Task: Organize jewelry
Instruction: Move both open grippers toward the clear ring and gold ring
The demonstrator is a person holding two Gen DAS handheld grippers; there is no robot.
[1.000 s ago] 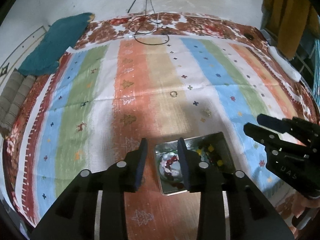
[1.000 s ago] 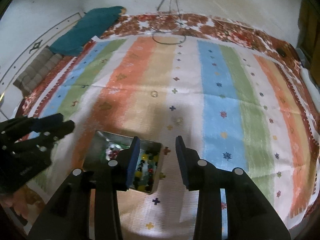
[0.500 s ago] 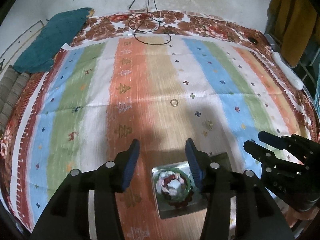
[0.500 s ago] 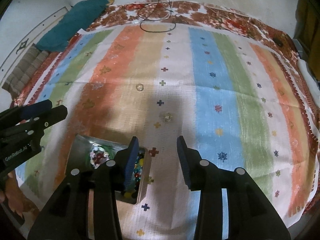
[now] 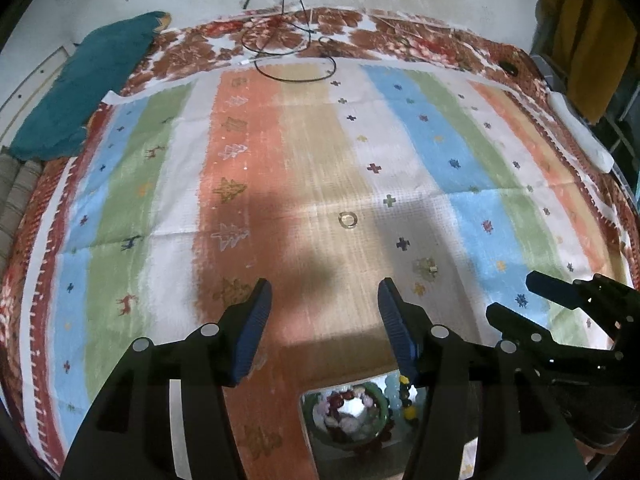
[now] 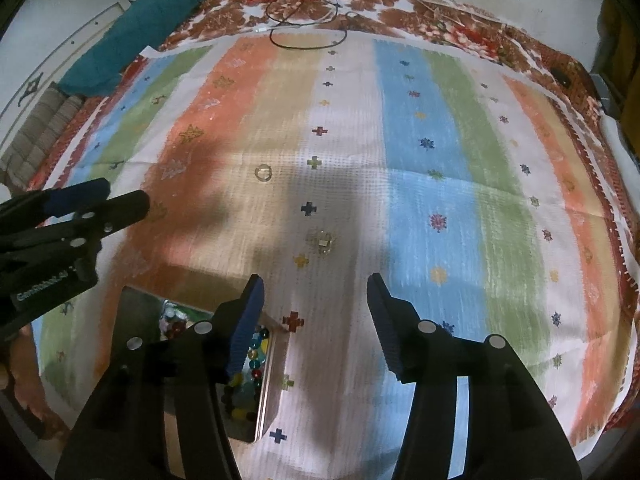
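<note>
Striped cloth (image 5: pixel 312 168) in orange, tan, white, blue and green bands with small cross and tree motifs, spread over a floral bed cover (image 6: pixel 440 20). Nearest item: metal tin (image 6: pixel 272 384), partly hidden beneath both tools, holding a green bangle with red and pale beads (image 5: pixel 352 412) in one compartment and loose coloured beads (image 6: pixel 256 360) in the other. Left gripper (image 5: pixel 324 300): blue-padded fingers (image 5: pixel 252 332) released, spread wide, having just been opening, nothing between them, poised above the cloth just beyond the tin. Right gripper (image 6: pixel 314 292): likewise released, having just been opening, fingers (image 6: pixel 384 328) empty, left finger over the tin's bead compartment. Beyond the fingertips: small pale gold-toned ornament (image 6: pixel 322 242) lying on a white band. Farther: thin ring (image 5: pixel 347 219) flat on the tan band, well apart from the ornament. Far edge: looped black cable (image 5: pixel 288 60); teal cushion (image 5: pixel 80 92) at the far left corner.
</note>
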